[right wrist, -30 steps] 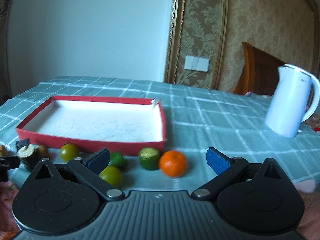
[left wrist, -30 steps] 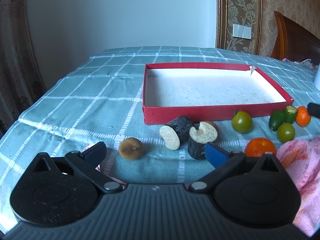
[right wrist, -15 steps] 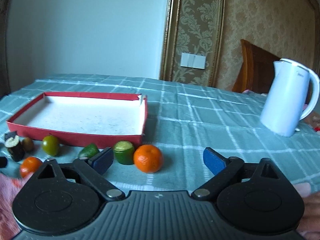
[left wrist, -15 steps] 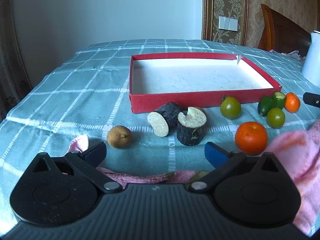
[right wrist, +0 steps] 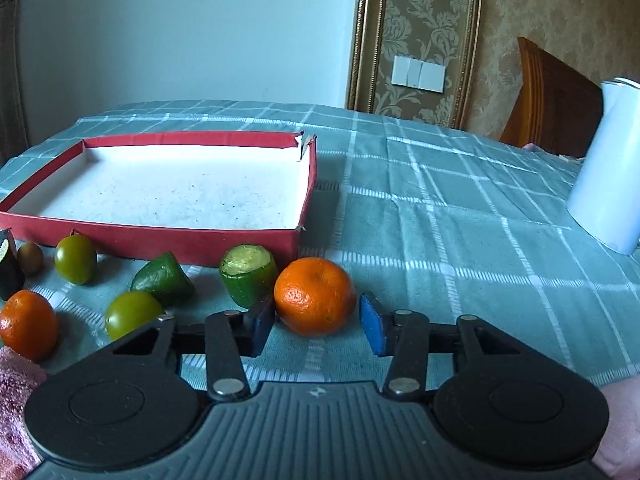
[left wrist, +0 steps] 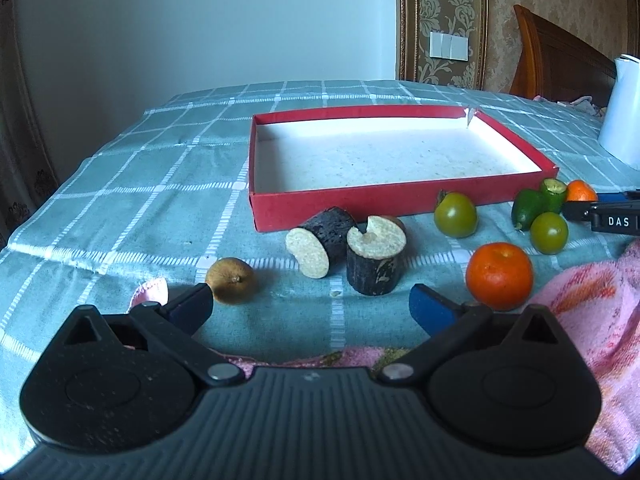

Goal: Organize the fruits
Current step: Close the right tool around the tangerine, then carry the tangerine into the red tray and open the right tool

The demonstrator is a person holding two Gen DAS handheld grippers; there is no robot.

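Observation:
A red box (left wrist: 360,204) (right wrist: 160,236) with a white inside lies on the checked cloth, with nothing in it. In front of it lie two dark cut fruit pieces (left wrist: 374,258), a brown fruit (left wrist: 230,280), green tomatoes (left wrist: 456,214), green cut pieces (right wrist: 248,274) and two oranges. My left gripper (left wrist: 312,308) is open, low before the brown fruit and the dark pieces. My right gripper (right wrist: 316,326) is open with its blue pads on either side of the right orange (right wrist: 314,294), not pressing it. The other orange (left wrist: 498,274) (right wrist: 26,324) lies near the pink towel.
A pink towel (left wrist: 592,300) lies at the near edge of the table. A white kettle (right wrist: 612,176) stands to the right. A wooden headboard (right wrist: 556,92) and a wall are behind the table.
My right gripper has moved forward and narrowed its jaws around the right orange. My left gripper has drawn back a little; the fruits have not moved.

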